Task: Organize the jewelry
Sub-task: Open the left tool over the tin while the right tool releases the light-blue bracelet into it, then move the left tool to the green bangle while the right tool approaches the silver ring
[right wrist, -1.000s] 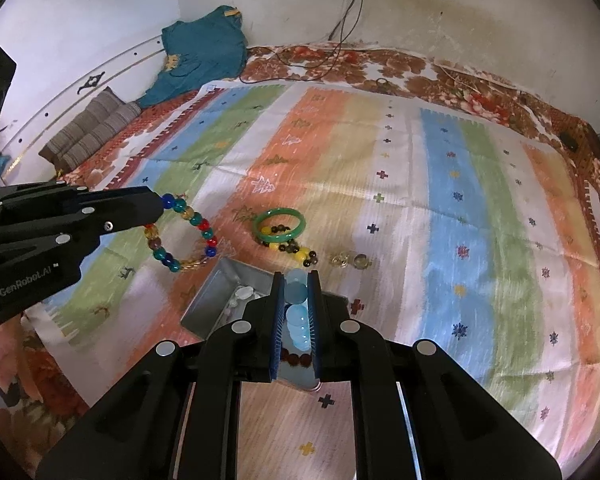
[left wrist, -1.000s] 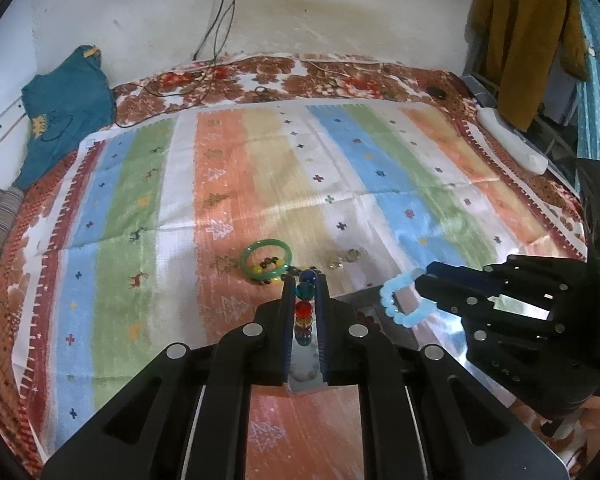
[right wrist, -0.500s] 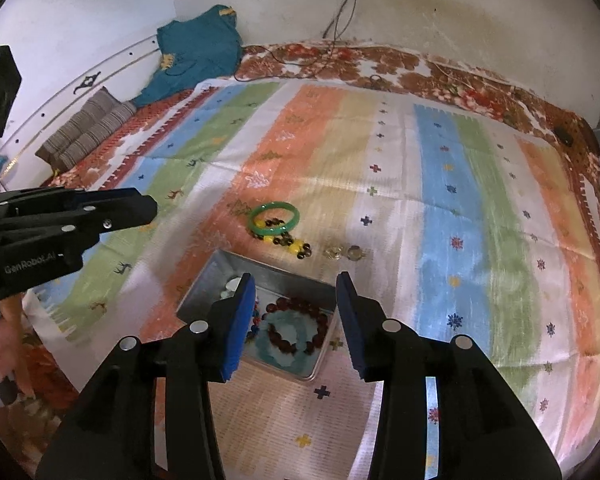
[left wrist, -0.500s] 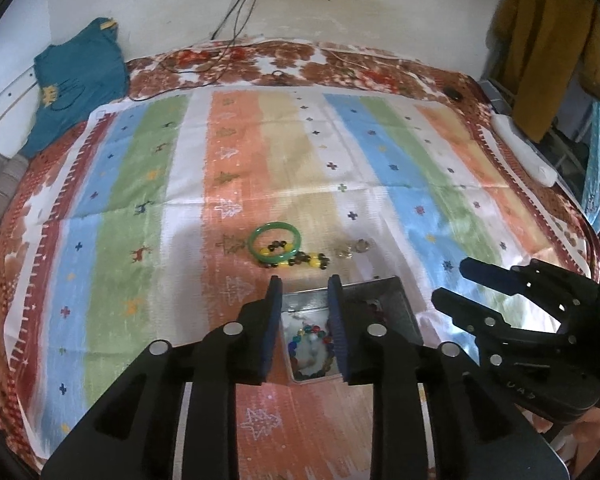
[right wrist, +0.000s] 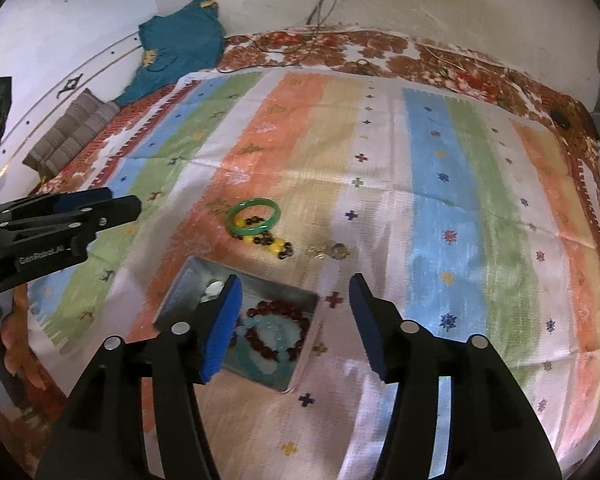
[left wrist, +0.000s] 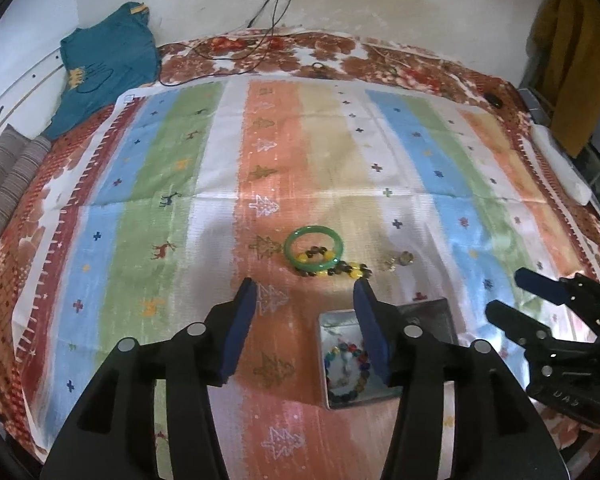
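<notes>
While both your grippers hang over the bed, approx. half of the job looks done. Your left gripper point(left wrist: 304, 300) and right gripper point(right wrist: 296, 300) have just been opening; their fingers are now spread, nothing between them. The metal tin point(right wrist: 180, 280) on the striped cloth point(left wrist: 180, 160) already has the multicolour bead bracelet point(left wrist: 346, 372), the dark red bead bracelet point(right wrist: 278, 330), the pale blue bracelet point(right wrist: 260, 354) & some small white pieces, too small to tell. Left outside, just beyond the tin: the green bangle point(left wrist: 314, 248), touching the yellow-brown bead bracelet point(left wrist: 340, 268), & two small pieces point(left wrist: 400, 260), maybe earrings. So 3 or 4 items remain, imo.
</notes>
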